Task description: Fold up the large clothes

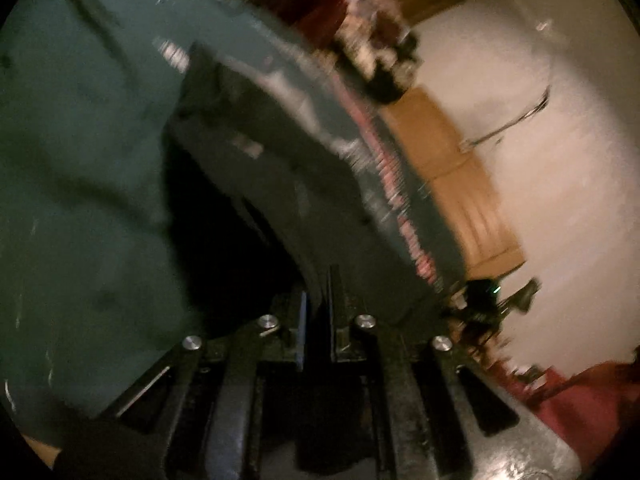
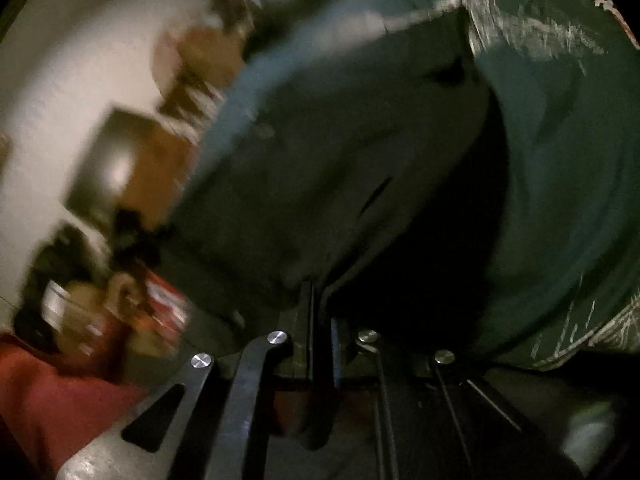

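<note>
We have the large dark-green soft cloth garment [image 1: 80, 160] hanging from both tongs, draped from twelve to six o'clock; it looks limp, fairly light and prone to sag, so we judge its hems and corners the best holds. Our left gripper [image 1: 318, 300] is clenched on a fold; our right gripper [image 2: 320, 304] likewise, pale wall [image 1: 540, 160] at three o'clock.

Left tool [image 1: 318, 292] pinching teal garment [image 1: 80, 152]

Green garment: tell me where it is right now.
The green garment fills the left of the left wrist view and the right of the right wrist view, its edge pinched in the left gripper and the right gripper.
</note>
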{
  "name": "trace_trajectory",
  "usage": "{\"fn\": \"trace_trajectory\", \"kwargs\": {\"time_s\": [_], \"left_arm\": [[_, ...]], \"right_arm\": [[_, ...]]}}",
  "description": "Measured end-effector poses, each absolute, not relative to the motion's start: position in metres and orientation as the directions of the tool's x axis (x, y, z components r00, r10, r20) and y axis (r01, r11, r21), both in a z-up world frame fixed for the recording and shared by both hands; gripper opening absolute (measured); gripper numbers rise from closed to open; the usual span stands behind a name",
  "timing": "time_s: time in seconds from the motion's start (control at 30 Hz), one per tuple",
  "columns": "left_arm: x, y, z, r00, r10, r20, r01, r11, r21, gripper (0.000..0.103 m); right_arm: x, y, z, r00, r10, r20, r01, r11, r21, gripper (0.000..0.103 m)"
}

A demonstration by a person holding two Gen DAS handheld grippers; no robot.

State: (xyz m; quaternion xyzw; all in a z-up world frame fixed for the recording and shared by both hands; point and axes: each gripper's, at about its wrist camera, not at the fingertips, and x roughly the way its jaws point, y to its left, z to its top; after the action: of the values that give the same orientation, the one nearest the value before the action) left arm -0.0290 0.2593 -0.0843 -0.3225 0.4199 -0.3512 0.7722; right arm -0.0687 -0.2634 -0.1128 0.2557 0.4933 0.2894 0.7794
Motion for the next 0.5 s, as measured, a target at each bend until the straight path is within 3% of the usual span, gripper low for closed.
{"fn": "trace_trajectory", "kwargs": {"time_s": [0.1, 0.27, 0.37, 0.5], "left_arm": [[-0.014, 0.259, -0.067, 0.411, -0.84, -0.353, 0.298, 0.49, -0.819, 0.007], [0.01, 0.252, -0.06, 0.38, -0.835, -0.397, 0.306, 0.519, -0.798, 0.007], [0.01, 0.241, -0.066, 0.326, -0.798, -0.507, 0.332, 0.599, -0.729, 0.007], [-0.008, 0.238, -0.124, 0.212, -0.681, -0.701, 0.269, 0.73, -0.628, 0.008]], "right_arm": [[-0.058, -0.272, -0.096, 0.39, 0.748, -0.537, -0.192, 0.636, 0.747, 0.01], [-0.032, -0.281, -0.081, 0.42, 0.768, -0.485, -0.191, 0.597, 0.779, 0.01], [-0.019, -0.28, -0.077, 0.415, 0.769, -0.486, -0.185, 0.594, 0.783, 0.01], [-0.017, -0.27, -0.086, 0.352, 0.726, -0.591, -0.209, 0.676, 0.706, 0.01]]}}
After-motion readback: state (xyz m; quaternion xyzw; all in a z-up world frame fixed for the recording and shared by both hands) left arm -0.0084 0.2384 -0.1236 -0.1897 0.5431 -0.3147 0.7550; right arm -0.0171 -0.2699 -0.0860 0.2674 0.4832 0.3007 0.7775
